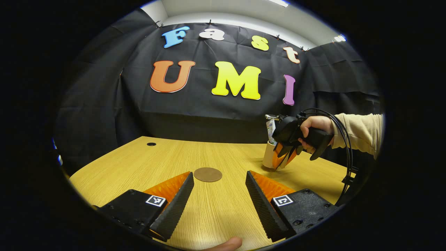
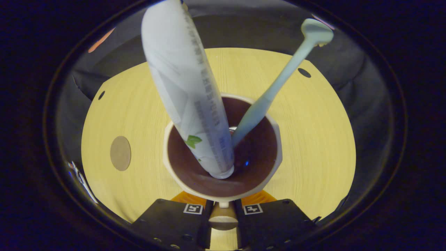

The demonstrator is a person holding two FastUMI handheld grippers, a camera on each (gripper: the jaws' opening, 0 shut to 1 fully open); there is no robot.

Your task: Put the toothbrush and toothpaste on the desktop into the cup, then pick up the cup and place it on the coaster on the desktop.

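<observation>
Gripping the cup's handle between nearly closed fingers, the right gripper sits at the bottom centre of the right gripper view, with the cup just above it, upright on the wooden desktop. The toothpaste tube and toothbrush both stand inside, leaning apart toward the upper frame. The round brown coaster lies at centre left in that view, well apart from the cup, so the carry likely runs that way. In the left gripper view, the left gripper hangs wide open and empty, the coaster just beyond its fingertips, and the cup at centre right.
</observation>
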